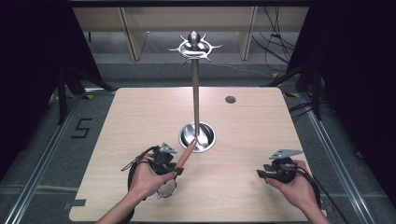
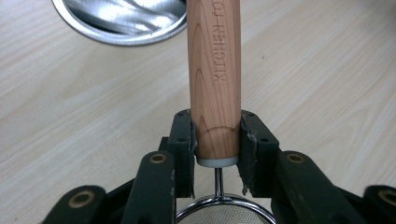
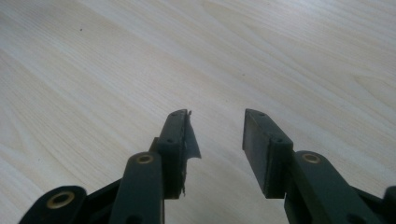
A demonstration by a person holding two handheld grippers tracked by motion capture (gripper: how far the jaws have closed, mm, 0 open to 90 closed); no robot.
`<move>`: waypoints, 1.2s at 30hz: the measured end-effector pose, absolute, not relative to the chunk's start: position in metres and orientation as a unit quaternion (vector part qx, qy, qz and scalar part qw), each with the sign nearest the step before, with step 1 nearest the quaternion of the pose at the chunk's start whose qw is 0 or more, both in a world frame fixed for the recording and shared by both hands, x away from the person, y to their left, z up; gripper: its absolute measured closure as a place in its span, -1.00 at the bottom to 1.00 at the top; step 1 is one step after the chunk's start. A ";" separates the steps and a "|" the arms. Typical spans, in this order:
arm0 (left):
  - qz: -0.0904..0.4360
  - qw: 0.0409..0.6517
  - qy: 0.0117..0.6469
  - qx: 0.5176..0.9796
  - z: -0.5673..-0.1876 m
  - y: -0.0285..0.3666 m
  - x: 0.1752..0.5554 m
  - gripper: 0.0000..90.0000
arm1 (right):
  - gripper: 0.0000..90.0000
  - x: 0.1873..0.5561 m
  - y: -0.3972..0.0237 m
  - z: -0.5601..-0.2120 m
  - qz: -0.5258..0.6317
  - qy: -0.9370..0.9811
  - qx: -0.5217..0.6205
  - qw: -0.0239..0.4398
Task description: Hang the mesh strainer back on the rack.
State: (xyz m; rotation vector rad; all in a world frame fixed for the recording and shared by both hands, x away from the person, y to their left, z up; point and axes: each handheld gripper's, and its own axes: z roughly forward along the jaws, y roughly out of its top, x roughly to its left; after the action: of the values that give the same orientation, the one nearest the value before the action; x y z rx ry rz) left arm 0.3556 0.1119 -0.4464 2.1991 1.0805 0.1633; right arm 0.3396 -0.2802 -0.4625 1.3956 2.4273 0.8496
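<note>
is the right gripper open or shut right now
Open. In the right gripper view the right gripper has its two black jaws apart with nothing between them, just the bare wooden table beyond.

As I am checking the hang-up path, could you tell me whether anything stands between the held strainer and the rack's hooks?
Nothing visible does: the left gripper clamps the strainer's wooden handle near the rack; its hooks stand bare above.

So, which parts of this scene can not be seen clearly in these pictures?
- Strainer bowl: cut off by the bottom edge in the left gripper view; in the high view, mostly behind the left hand.
- Lettering on the wooden handle: cut off by the top edge in the left gripper view.
- Hooks on the metal stand: too small in the high view to tell their shape.
- Right gripper: jaws partly behind its body in the high view.
</note>
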 end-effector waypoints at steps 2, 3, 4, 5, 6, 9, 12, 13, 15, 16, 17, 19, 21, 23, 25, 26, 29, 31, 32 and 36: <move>0.076 0.352 0.415 0.835 -0.444 0.114 0.355 0.52 | 0.36 0.339 -0.280 -0.462 0.291 0.824 0.475 0.110; 0.080 0.363 0.418 0.829 -0.443 0.115 0.355 0.52 | 0.36 0.339 -0.281 -0.462 0.290 0.823 0.475 0.110; 0.089 0.368 0.418 0.826 -0.441 0.116 0.354 0.52 | 0.35 0.339 -0.281 -0.462 0.291 0.823 0.475 0.110; 0.089 0.379 0.415 0.822 -0.439 0.117 0.354 0.52 | 0.35 0.339 -0.281 -0.462 0.290 0.823 0.475 0.111; 0.101 0.387 0.417 0.816 -0.437 0.119 0.354 0.52 | 0.35 0.340 -0.281 -0.462 0.291 0.824 0.472 0.114; 0.108 0.423 0.420 0.795 -0.436 0.120 0.354 0.52 | 0.34 0.340 -0.282 -0.463 0.294 0.825 0.467 0.119; 0.116 0.439 0.422 0.784 -0.432 0.122 0.353 0.52 | 0.32 0.340 -0.282 -0.463 0.295 0.823 0.471 0.118; 0.117 0.448 0.428 0.776 -0.432 0.121 0.353 0.52 | 0.31 0.341 -0.283 -0.464 0.296 0.825 0.466 0.123; 0.118 0.451 0.427 0.775 -0.430 0.122 0.353 0.52 | 0.30 0.340 -0.283 -0.464 0.296 0.823 0.469 0.123; 0.117 0.457 0.430 0.769 -0.429 0.122 0.353 0.52 | 0.30 0.340 -0.283 -0.463 0.295 0.822 0.471 0.121; 0.121 0.457 0.431 0.769 -0.429 0.122 0.353 0.52 | 0.30 0.340 -0.282 -0.463 0.299 0.818 0.476 0.121; 0.120 0.457 0.428 0.771 -0.429 0.124 0.353 0.52 | 0.29 0.340 -0.282 -0.463 0.302 0.815 0.479 0.122; 0.122 0.459 0.428 0.769 -0.429 0.124 0.353 0.52 | 0.26 0.340 -0.283 -0.463 0.305 0.816 0.476 0.125; 0.132 0.455 0.428 0.770 -0.427 0.124 0.353 0.52 | 0.24 0.341 -0.285 -0.463 0.297 0.823 0.466 0.131; 0.130 0.461 0.431 0.764 -0.426 0.124 0.354 0.52 | 0.24 0.343 -0.287 -0.465 0.300 0.828 0.452 0.143; 0.133 0.460 0.430 0.765 -0.426 0.125 0.354 0.52 | 0.24 0.343 -0.287 -0.465 0.305 0.824 0.456 0.142; 0.143 0.466 0.436 0.757 -0.424 0.126 0.354 0.52 | 0.23 0.344 -0.289 -0.464 0.302 0.827 0.452 0.143; 0.148 0.476 0.434 0.750 -0.422 0.127 0.355 0.52 | 0.22 0.343 -0.288 -0.465 0.302 0.824 0.458 0.140; 0.153 0.478 0.434 0.748 -0.420 0.128 0.354 0.52 | 0.22 0.343 -0.287 -0.465 0.302 0.823 0.461 0.138; 0.178 0.488 0.428 0.739 -0.414 0.131 0.352 0.52 | 0.21 0.344 -0.288 -0.465 0.303 0.823 0.460 0.139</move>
State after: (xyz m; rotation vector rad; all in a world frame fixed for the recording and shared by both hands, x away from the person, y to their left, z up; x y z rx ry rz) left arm 0.3525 0.1307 -0.4139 1.7969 1.0401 0.4331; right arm 0.3435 -0.2879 -0.4651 1.3296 2.3785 0.8744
